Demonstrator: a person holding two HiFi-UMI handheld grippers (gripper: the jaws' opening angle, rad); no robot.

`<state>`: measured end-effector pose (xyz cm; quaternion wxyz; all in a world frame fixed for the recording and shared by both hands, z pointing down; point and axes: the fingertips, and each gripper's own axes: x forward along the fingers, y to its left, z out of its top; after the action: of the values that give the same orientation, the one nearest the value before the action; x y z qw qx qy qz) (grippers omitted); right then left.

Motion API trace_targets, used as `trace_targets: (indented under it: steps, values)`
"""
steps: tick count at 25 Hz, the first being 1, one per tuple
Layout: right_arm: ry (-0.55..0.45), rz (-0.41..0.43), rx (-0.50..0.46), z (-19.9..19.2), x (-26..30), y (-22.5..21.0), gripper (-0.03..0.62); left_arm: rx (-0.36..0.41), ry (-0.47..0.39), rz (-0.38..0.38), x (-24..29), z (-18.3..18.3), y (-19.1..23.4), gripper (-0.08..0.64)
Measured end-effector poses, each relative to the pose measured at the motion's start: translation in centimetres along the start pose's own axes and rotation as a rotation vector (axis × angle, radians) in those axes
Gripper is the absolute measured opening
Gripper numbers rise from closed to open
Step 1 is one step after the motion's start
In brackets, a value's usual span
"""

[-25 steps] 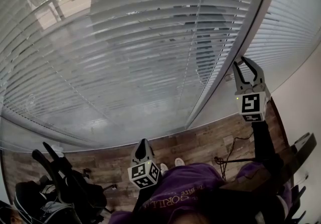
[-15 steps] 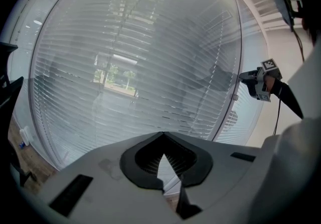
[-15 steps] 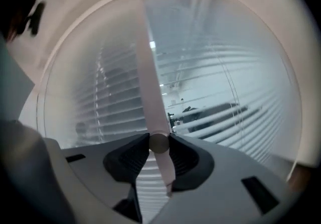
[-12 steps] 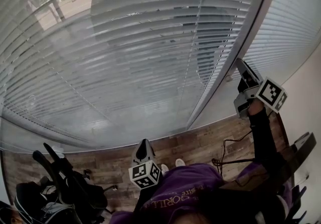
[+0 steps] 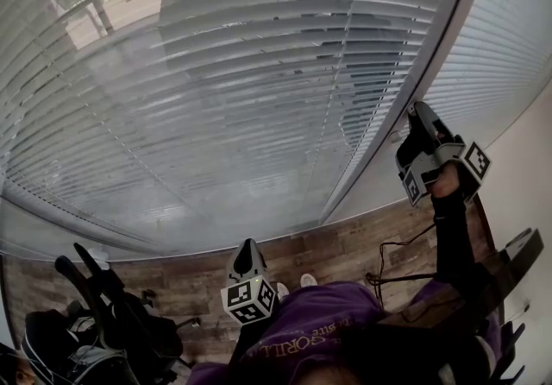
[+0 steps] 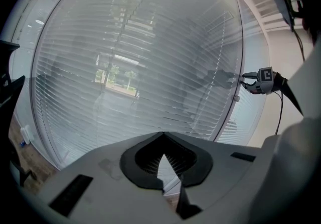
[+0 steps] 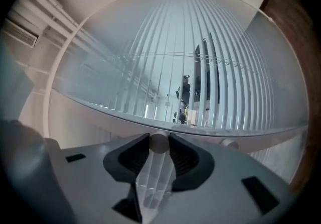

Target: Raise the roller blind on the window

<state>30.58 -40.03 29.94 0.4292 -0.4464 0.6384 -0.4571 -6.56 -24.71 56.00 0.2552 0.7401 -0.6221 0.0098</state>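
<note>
The slatted blind (image 5: 216, 72) is seen hanging fully lowered over the wide pane, with its slats tilted partly open so that trees and pavement can be made out through them. A second slatted blind (image 5: 504, 38) is hung over the narrower pane to the right, past the pale window post (image 5: 388, 120). The right gripper (image 5: 420, 116) is held high against that post. In the right gripper view its jaws are shown closed on a clear wand (image 7: 153, 178), whose white cap (image 7: 159, 142) is seated between the dark pads (image 7: 131, 156). The left gripper (image 5: 247, 252) is held low above the wood-plank floor (image 5: 345, 245), well apart from the blind. Its jaws are brought together at the tips, and nothing is gripped between them (image 6: 161, 135). A purple garment (image 5: 310, 331) is seen below
</note>
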Motion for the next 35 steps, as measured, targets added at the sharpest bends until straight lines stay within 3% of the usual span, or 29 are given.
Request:
trace_targets:
  steps: [5, 8, 10, 13, 15, 17, 19, 23, 24, 25, 26, 28, 33, 35]
  values:
    - [0.074, 0.001, -0.307, -0.4, 0.1, 0.6, 0.124, 0.003, 0.003, -0.001, 0.1, -0.1, 0.1, 0.001]
    - [0.131, -0.008, -0.565, -1.0, 0.3, 1.0, 0.124, 0.009, 0.001, -0.01, 0.1, 0.1, -0.1, 0.0]
    - [0.173, -0.047, -0.816, -1.3, 0.3, 0.6, 0.124, 0.01, 0.001, -0.014, 0.2, 0.1, -0.3, 0.002]
    - [0.219, -0.135, -1.302, -1.6, 0.3, -0.2, 0.126, 0.011, 0.005, -0.014, 0.2, 0.1, -0.4, 0.001]
    - [0.193, -0.209, -1.648, -1.4, 0.3, -0.1, 0.124, 0.01, 0.008, -0.011, 0.0, 0.2, -0.3, 0.0]
    - [0.139, -0.258, -1.926, -1.4, 0.2, 0.5, 0.124, 0.01, 0.008, -0.01, 0.0, 0.2, -0.1, 0.0]
    - [0.115, -0.273, -2.113, -1.9, 0.2, 0.8, 0.124, 0.011, 0.007, -0.009, 0.0, 0.1, 0.1, 0.001]
    - [0.138, -0.264, -2.341, -2.2, 0.3, 0.6, 0.124, 0.012, 0.013, -0.007, 0.0, 0.0, 0.3, 0.001]
    - [0.146, -0.261, -2.344, -2.3, 0.3, 0.7, 0.124, 0.013, 0.014, -0.008, 0.0, 0.1, 0.3, 0.0]
    - [0.152, -0.255, -2.289, -2.4, 0.3, 0.8, 0.124, 0.014, 0.014, -0.01, -0.1, 0.1, 0.3, 0.0]
    - [0.156, -0.241, -2.169, -2.4, 0.2, 1.0, 0.123, 0.015, 0.013, -0.011, 0.0, 0.1, 0.4, 0.002]
    - [0.157, -0.194, -1.806, -2.0, 0.1, 0.9, 0.123, 0.016, 0.011, -0.016, 0.1, 0.1, 0.3, 0.001]
    - [0.118, -0.086, -0.782, -0.2, 0.4, 1.3, 0.124, 0.012, 0.012, -0.02, 0.3, 0.7, -0.4, 0.001]
    - [0.099, -0.06, -0.454, 0.1, 0.4, 1.1, 0.124, 0.009, 0.011, -0.018, 0.3, 0.8, -0.4, 0.002]
